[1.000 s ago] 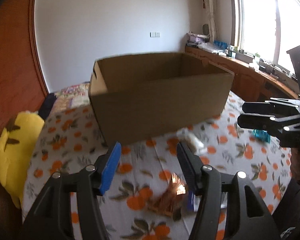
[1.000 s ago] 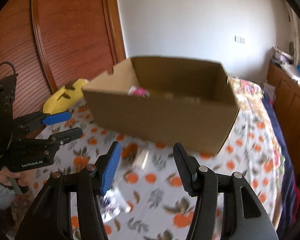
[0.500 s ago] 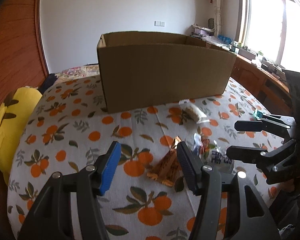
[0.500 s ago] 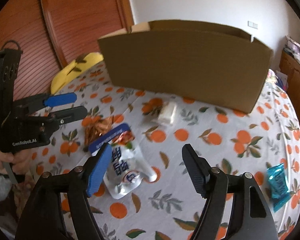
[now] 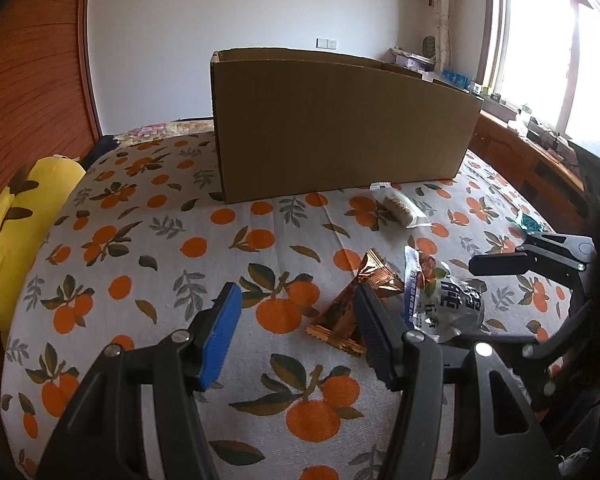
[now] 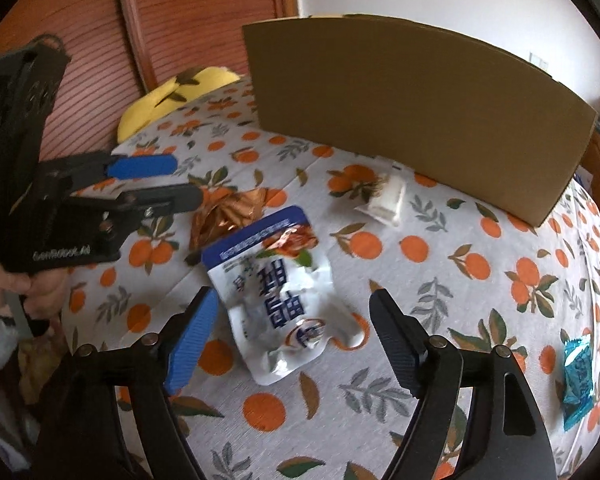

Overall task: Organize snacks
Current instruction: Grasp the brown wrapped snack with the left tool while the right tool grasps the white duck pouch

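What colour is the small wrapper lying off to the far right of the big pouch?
Teal blue, shiny. The small wrapper shows best in the right wrist view, near the cloth's right edge.

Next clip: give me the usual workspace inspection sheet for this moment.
Surface: orange-print cloth covers it, lying flat.
Job's things: open cardboard box upright at the far side; white-and-blue pouch, copper wrapper, small white packet and teal packet all lie loose on the cloth, outside the box.
Clutter: yellow plush at the cloth's edge.
Grippers: left tool open, empty, copper wrapper just ahead; right tool opening, low above the pouch, which lies between its fingers untouched.
Cables: nothing seen.
Surroundings: wooden panelling, white wall, bright window, cluttered sill.
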The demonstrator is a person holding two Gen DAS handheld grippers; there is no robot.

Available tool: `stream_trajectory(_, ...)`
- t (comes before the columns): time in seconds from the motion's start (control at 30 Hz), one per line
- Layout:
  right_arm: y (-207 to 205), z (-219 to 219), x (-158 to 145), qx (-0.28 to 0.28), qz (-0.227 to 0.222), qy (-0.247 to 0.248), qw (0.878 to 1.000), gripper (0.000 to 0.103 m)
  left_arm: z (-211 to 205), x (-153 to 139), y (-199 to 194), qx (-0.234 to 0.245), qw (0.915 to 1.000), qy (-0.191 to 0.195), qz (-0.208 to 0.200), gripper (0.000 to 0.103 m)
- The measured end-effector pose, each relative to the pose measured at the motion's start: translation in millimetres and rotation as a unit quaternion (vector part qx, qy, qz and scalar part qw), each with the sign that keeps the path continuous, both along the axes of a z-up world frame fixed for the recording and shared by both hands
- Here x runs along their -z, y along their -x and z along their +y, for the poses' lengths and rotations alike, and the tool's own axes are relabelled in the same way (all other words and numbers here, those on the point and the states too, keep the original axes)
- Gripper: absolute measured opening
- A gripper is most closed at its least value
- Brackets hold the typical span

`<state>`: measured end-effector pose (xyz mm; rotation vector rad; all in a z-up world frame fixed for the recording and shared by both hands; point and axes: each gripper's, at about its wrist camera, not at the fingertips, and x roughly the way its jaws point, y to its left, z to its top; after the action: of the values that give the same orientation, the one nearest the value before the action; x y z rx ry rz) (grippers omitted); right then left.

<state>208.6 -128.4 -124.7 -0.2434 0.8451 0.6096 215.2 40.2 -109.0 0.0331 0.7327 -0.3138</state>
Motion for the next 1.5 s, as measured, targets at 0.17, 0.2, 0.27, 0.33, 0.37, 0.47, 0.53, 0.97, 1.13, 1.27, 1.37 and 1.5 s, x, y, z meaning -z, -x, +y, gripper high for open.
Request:
stream_trajectory(0.17, 3, 11, 6, -0.011, -0.007, 0.041, 0.999, 0.081, -2, 0, 2, 0.003, 1.0000, -0.002, -0.006, 0.059)
stream_trajectory(0.2, 2, 12, 7, -0.007, -0.009, 0.050, 0.999, 0.081, -2, 0, 3, 0.003, 1.0000, -0.002, -0.007, 0.059)
stream_trajectory(0.27, -2, 11, 8, -0.003, -0.003, 0.049, 0.999, 0.082, -2, 1, 3, 0.006, 1.0000, -0.003, -0.005, 0.059)
stream_trajectory(0.33, -7, 10, 8, 0.002, -0.001, 0.049, 0.999, 0.082, -3, 0, 4, 0.007, 1.0000, -0.003, -0.005, 0.059)
stream_trajectory(0.37, -9, 10, 8, 0.005, 0.000, 0.048, 0.999, 0.082, -3, 0, 4, 0.010, 0.9999, -0.003, -0.005, 0.059)
stream_trajectory(0.47, -13, 7, 8, 0.013, 0.002, 0.044, 0.999, 0.080, -5, 1, 3, 0.013, 0.9999, -0.005, -0.001, 0.059)
stream_trajectory(0.53, -11, 7, 6, 0.009, 0.002, 0.040, 0.999, 0.063, -6, 2, 3, 0.013, 0.9999, -0.007, 0.001, 0.059)
stream_trajectory(0.97, -6, -14, 3, 0.039, 0.015, 0.008, 0.999, 0.060, -18, -1, -1, 0.052, 0.9984, -0.005, 0.021, 0.059)
stream_trajectory(1.13, -3, -9, 4, 0.041, 0.002, 0.019, 0.999, 0.060, -34, 1, -7, 0.064, 0.9963, -0.051, 0.027, 0.059)
stream_trajectory(1.27, -3, -9, 5, 0.042, 0.000, 0.018, 0.999, 0.060, -40, 2, -12, 0.073, 0.9948, -0.061, 0.037, 0.059)
stream_trajectory(1.37, -3, -11, 5, 0.043, 0.001, 0.013, 0.999, 0.060, -44, 7, -18, 0.076, 0.9928, -0.074, 0.056, 0.059)
stream_trajectory(1.5, -3, -12, 5, 0.044, -0.001, 0.016, 0.999, 0.060, -45, 11, -22, 0.079, 0.9916, -0.079, 0.065, 0.059)
